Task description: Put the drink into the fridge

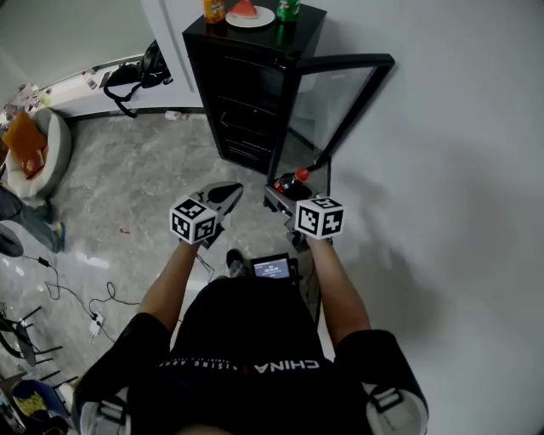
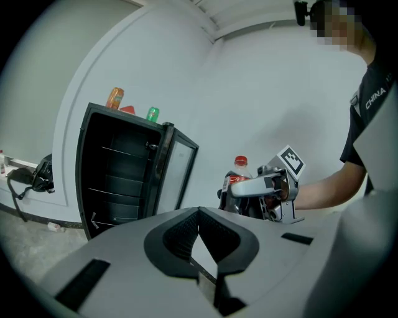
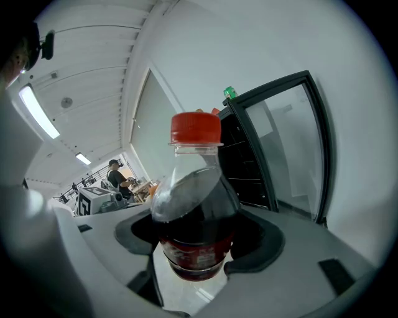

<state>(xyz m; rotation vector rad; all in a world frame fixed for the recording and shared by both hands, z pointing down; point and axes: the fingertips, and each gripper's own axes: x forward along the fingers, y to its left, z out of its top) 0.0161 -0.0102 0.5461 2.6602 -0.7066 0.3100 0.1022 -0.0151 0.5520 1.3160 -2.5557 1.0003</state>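
Observation:
A cola bottle (image 1: 295, 181) with a red cap (image 3: 196, 127) stands upright between the jaws of my right gripper (image 1: 282, 192), which is shut on its lower body (image 3: 196, 223). The black fridge (image 1: 246, 102) is straight ahead. Its glass door (image 1: 333, 104) is swung open to the right and its dark shelves (image 2: 118, 177) are bare. My left gripper (image 1: 226, 195) is held level beside the right one, shut with nothing between its pads (image 2: 186, 227). In the left gripper view, the bottle (image 2: 239, 176) and the right gripper (image 2: 258, 186) show to the right of the fridge door (image 2: 178, 174).
On the fridge top stand an orange bottle (image 1: 214, 10), a plate with watermelon (image 1: 249, 14) and a green bottle (image 1: 287, 8). A white wall (image 1: 459, 170) runs along the right. A cushion (image 1: 38, 149), a black bag (image 1: 136, 76) and floor cables (image 1: 76, 293) lie to the left.

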